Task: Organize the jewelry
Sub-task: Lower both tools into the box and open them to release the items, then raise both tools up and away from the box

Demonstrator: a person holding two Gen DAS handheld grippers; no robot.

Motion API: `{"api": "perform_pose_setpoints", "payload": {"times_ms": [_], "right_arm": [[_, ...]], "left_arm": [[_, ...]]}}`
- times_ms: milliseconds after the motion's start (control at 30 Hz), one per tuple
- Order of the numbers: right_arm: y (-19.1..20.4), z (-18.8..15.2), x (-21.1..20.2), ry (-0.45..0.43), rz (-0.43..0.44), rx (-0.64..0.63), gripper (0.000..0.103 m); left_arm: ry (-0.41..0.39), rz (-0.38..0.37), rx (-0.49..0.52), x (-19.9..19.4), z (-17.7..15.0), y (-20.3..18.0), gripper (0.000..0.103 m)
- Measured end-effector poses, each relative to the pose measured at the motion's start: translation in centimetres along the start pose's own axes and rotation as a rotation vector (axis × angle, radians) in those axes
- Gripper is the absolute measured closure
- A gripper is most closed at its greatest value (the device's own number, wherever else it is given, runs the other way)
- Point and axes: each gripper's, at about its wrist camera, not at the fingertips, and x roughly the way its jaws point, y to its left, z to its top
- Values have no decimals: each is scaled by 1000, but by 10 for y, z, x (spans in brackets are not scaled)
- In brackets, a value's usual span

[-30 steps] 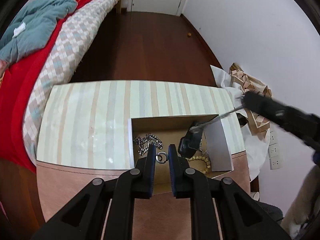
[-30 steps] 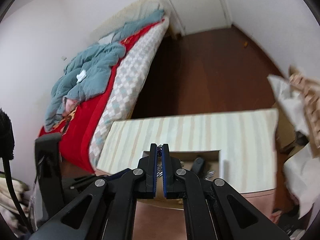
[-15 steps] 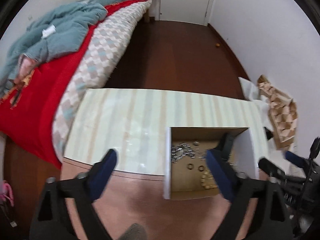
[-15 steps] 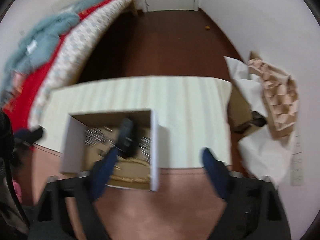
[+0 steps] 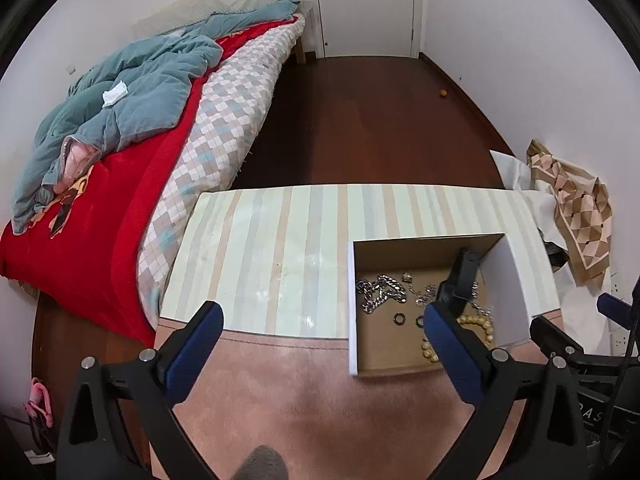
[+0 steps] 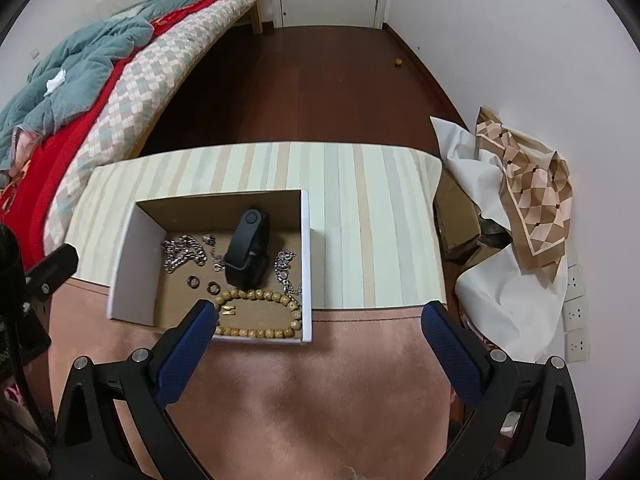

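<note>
Right wrist view: the box [image 6: 306, 248] is being shown sitting at the near edge of the striped mat [image 6: 360, 200], partly over the pink table surface [image 6: 320, 392]. Inside it, a black wristband [image 6: 248, 250] is being seen propped upright near the middle, with a silver chain [image 6: 180, 254] to its left, two dark rings [image 6: 202, 284] in front of the chain, a thinner chain [image 6: 285, 270] along the right wall, and a wooden bead bracelet [image 6: 258, 314] lying across the front. No brand or label is being made out on the jewelry or the box. In the left wrist view, pale letters reading "AS" are being glimpsed on black equipment at the lower right; the rest is cut off.

The right gripper [image 6: 318, 318] is being held wide apart and empty, above the table's near edge, its left finger overlapping the box's front corner. The left gripper [image 5: 324, 322] is likewise being held spread and empty, its right finger [image 5: 444, 340] overlapping the box [image 5: 351, 308].

Compared with a second ago, both pairs of fingers, then nearly closed over the box, are being seen released and drawn back higher, and the chain then hanging by the right gripper is now being seen in the box.
</note>
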Motion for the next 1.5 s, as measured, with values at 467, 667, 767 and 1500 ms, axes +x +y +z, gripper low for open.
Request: {"api": "perform_pose_setpoints", "payload": {"times_ms": [467, 667, 767, 1500], "right_arm": [[-4, -42, -131, -167, -24, 15, 0], [-14, -73, -192, -232, -26, 39, 0], [-18, -89, -222, -263, -30, 44, 0], [-11, -132, -346, -372, 4, 33, 0]], "left_arm": [[-102, -17, -29, -109, -36, 11, 1], [-147, -53, -73, -164, -49, 24, 1], [-174, -64, -78, -189, -59, 27, 1], [-204, -72, -92, -268, -84, 36, 1]]}}
